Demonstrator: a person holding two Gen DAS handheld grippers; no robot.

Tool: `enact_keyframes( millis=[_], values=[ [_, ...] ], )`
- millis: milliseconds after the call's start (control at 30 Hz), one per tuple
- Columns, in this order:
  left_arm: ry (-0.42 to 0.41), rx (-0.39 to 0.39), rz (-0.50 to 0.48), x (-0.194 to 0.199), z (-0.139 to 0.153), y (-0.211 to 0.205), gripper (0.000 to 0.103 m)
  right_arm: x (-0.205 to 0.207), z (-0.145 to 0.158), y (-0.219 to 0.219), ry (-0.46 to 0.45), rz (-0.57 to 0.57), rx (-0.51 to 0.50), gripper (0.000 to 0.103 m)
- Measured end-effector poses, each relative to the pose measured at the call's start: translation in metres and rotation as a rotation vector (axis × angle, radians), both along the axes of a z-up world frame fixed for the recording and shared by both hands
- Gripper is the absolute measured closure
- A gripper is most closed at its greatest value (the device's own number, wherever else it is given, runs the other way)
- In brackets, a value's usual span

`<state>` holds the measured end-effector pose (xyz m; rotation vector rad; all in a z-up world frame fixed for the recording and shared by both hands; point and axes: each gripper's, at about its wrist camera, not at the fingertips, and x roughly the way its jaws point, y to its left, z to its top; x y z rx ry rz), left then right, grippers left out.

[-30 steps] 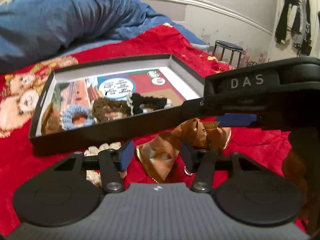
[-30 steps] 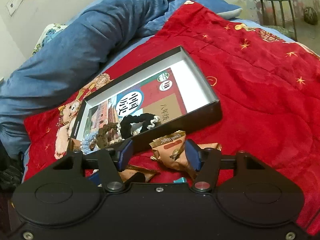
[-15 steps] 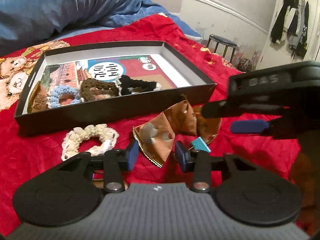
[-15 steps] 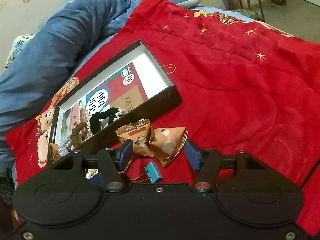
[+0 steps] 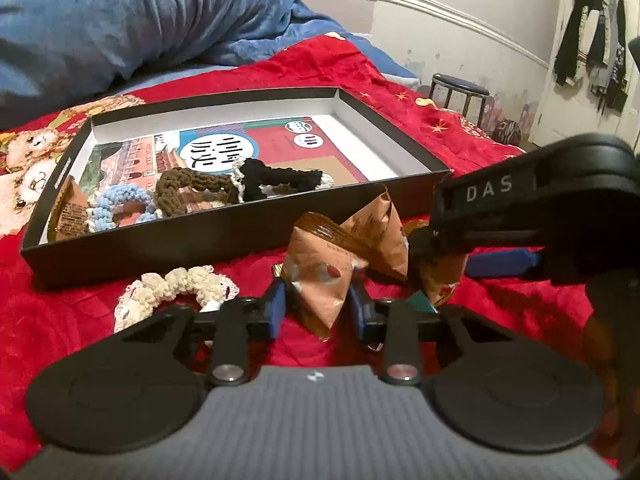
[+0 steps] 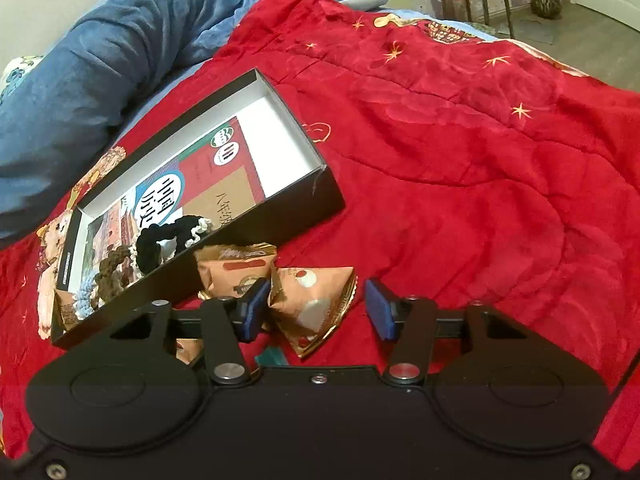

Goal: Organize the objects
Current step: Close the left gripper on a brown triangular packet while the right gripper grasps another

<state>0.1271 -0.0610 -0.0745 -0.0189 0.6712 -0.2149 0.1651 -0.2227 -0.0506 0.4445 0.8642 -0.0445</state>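
Both grippers were worked over the cluster of brown snack packets lying on the red blanket [image 6: 460,152], just outside the near wall of the black box [image 5: 168,236].

The left gripper [image 5: 318,306] was seen with its jaws closing, narrow, around a triangular packet [image 5: 320,268]; the blue pads appeared to touch the packet's sides, though firm pressure could not be confirmed from this view. The right gripper [image 6: 318,312] was also closing, but its jaws were still set fairly wide: another triangular packet [image 6: 316,304] was touched by the left pad only, with a clear gap at the right pad.

Risks noted:
- The packets were puffed and slick, so either could be squeezed out of the pads or crushed if the closing was continued hard.
- The two tools were crowded; in the left view the right tool was seen at 3 o'clock, close over the same pile, so a collision or a dragged neighbour packet [image 6: 236,272] was judged possible.
- A teal binder clip [image 6: 272,356] at 6 o'clock under the right jaws could be snagged.
- The cream scrunchie [image 5: 176,290] at 9 o'clock of the left jaws was left outside the box, while the blue [image 5: 120,204], brown [image 5: 188,192] and black [image 5: 276,180] scrunchies were already inside.
- On lifting, the box wall at 12 o'clock could be clipped and the box shifted on the soft blanket.
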Motion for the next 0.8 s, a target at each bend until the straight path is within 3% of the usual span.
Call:
enact_keyframes(
  millis=[100,367,800],
  values=[
    [0.015,-0.021,0.008,0.001,0.001,0.004,0.074,0.002,0.002,0.006,0.002,0.014,-0.014,0.061],
    [0.026,-0.045,0.016,0.001,0.004,0.008,0.078,0.001,0.006,0.011,-0.003,0.004,0.002,0.066],
    [-0.024,-0.079,0.051,-0.004,0.018,0.018,0.084,-0.009,0.024,0.000,-0.081,-0.020,0.062,0.067]
  ],
)
